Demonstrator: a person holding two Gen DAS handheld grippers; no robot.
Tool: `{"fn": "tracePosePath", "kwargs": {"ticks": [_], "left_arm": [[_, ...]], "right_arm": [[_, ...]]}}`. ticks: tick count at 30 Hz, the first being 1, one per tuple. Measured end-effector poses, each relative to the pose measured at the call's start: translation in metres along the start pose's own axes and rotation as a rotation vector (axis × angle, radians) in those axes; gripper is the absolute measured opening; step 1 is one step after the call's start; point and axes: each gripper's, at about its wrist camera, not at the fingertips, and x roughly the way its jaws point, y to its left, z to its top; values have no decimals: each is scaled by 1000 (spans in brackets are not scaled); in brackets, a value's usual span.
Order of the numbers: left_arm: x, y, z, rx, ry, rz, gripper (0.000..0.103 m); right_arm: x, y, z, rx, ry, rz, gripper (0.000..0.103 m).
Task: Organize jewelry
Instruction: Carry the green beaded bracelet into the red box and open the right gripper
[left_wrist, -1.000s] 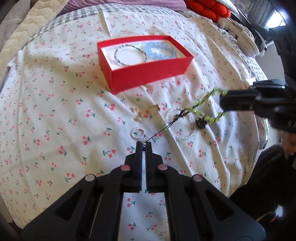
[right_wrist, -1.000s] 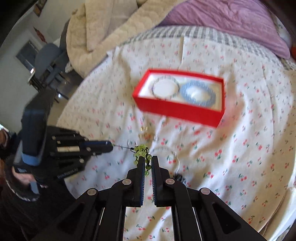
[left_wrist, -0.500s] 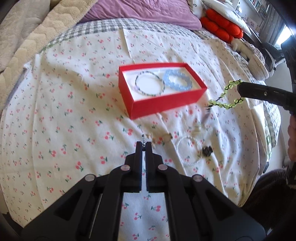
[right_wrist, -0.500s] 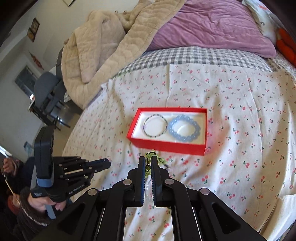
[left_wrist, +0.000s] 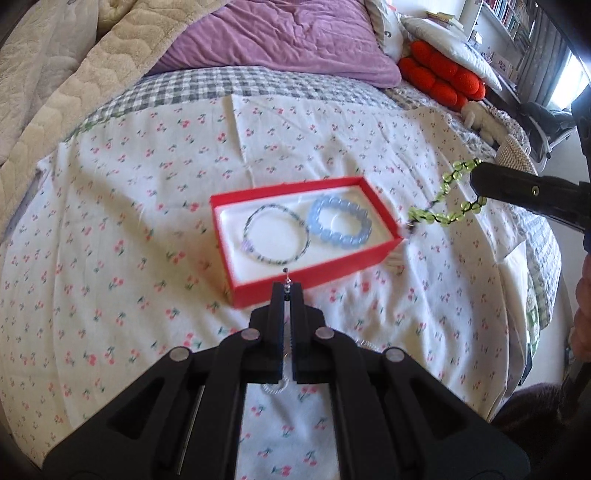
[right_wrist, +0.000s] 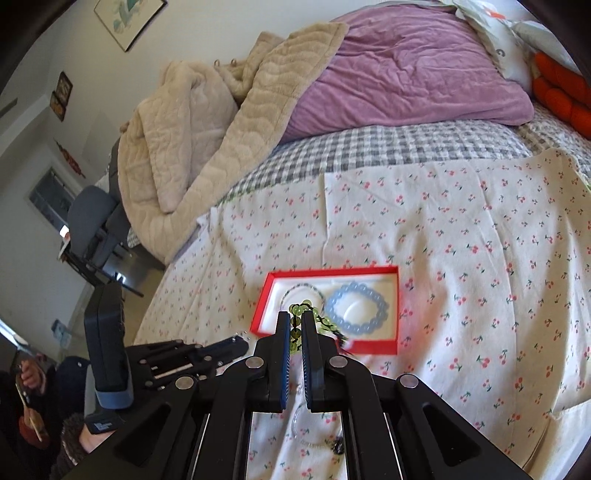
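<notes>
A red box (left_wrist: 332, 266) (right_wrist: 369, 347) lies on the cherry-print sheet. It holds a thin beaded bracelet (left_wrist: 246, 243) and a blue bead bracelet (left_wrist: 345, 242) (right_wrist: 356, 326). My left gripper (left_wrist: 286, 286) (right_wrist: 243, 343) hovers at the box's near wall. It is shut on a tiny silvery cord end with a dark bead. My right gripper (right_wrist: 294, 314) (left_wrist: 474, 181) is shut on a green bead strand (left_wrist: 443, 212) (right_wrist: 328, 325). The strand dangles in the air just right of the box. I cannot tell whether the cord still joins the two.
A clear bead bracelet (right_wrist: 297, 421) and a dark pendant (right_wrist: 338, 446) lie on the sheet below the grippers. A purple pillow (left_wrist: 280, 40), a beige quilt (right_wrist: 207, 147) and a red cushion (left_wrist: 443, 79) sit behind. The bed's edge drops off at right (left_wrist: 546, 295).
Both grippers rose and moved toward the red box. The green strand left the sheet and now hangs beside the box. The taut black cord between the grippers no longer shows.
</notes>
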Motion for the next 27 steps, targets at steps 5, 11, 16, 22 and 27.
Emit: {"fn": "tracePosePath", "kwargs": {"ticks": [5, 11, 16, 22, 27], "left_arm": [[13, -2, 11, -4, -10, -6, 3], [32, 2, 20, -19, -17, -14, 3], [45, 6, 27, -32, -26, -43, 3], [59, 2, 30, -13, -10, -41, 3], [69, 2, 30, -8, 10, -18, 3]], "right_arm": [[-1, -11, 7, 14, -37, 1, 6], [11, -22, 12, 17, -51, -4, 6], [30, -29, 17, 29, -49, 25, 6], [55, -32, 20, 61, -31, 101, 6], [82, -38, 13, 68, 46, 51, 6]]}}
